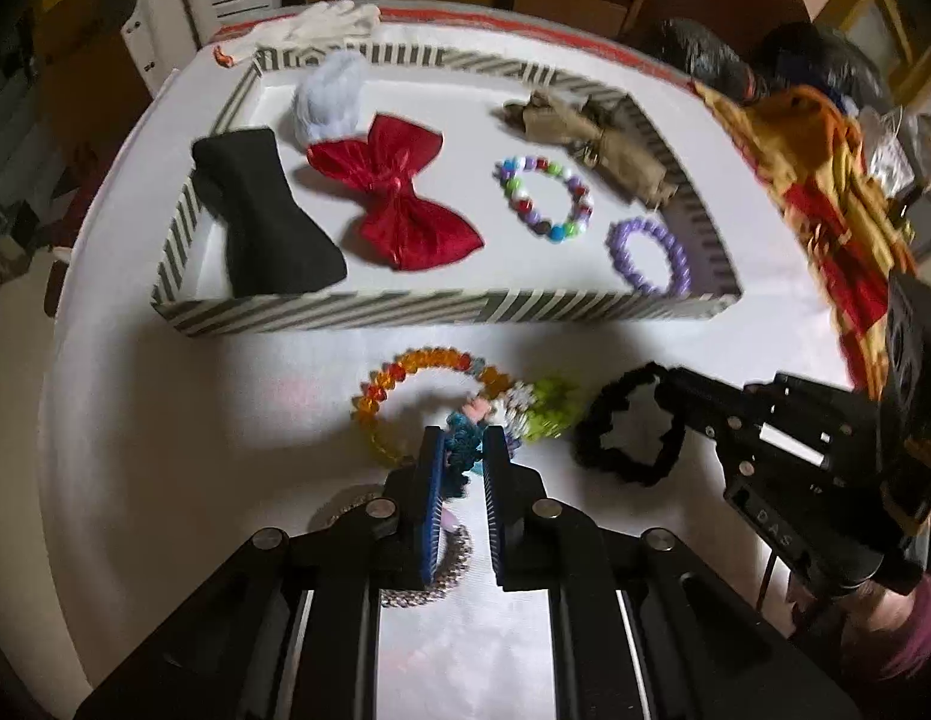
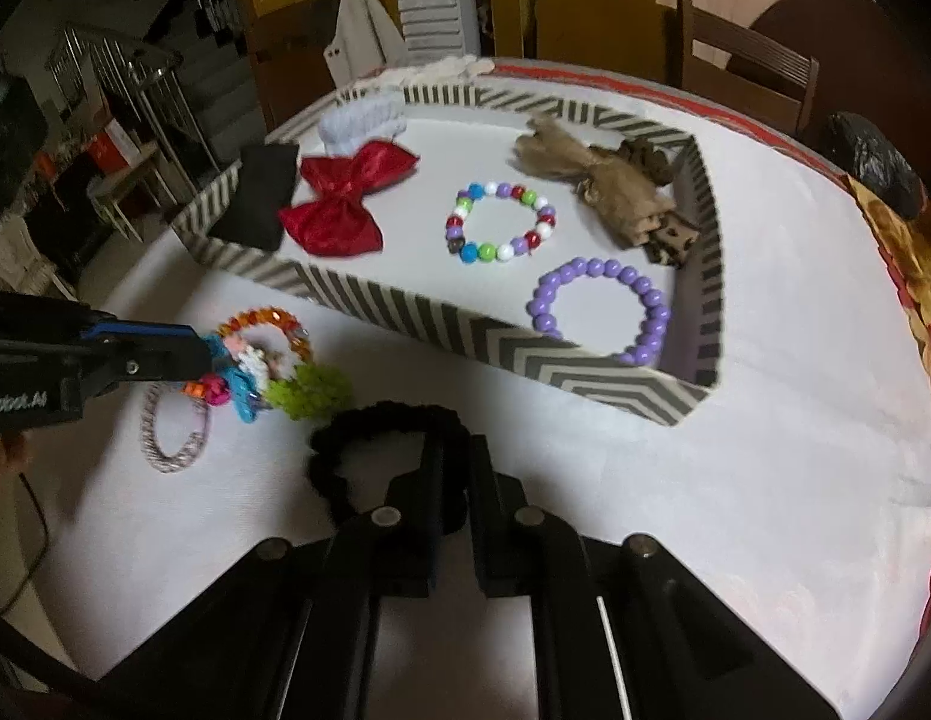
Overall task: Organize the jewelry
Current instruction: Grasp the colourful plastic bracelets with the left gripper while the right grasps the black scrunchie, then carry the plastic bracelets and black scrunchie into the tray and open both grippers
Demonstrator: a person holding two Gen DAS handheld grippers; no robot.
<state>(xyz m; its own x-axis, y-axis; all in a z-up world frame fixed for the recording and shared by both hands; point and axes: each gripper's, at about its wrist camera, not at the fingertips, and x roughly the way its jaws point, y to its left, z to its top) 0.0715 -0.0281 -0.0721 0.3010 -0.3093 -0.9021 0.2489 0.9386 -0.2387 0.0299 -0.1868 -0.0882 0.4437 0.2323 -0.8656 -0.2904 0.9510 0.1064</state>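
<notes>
Pinching fuzzy black scrunchie (image 2: 381, 444): right tongs (image 2: 450, 450); left tongs (image 1: 465, 441) clamped on knobbly multicoloured bracelet (image 1: 465, 438).

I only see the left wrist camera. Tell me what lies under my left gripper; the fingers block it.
Observer: A silvery-grey bracelet lies flat on the tablecloth, its whole ring in view.
Operator: Check the left gripper's catch.
Observer: From the side, the left gripper is shut on a colourful bracelet with blue, pink and orange bits, beside the green scrunchie.
Operator: Report the right gripper's jaws.
Observer: Seen from behind, the right gripper has its jaws closed on the band of the black scrunchie.
</notes>
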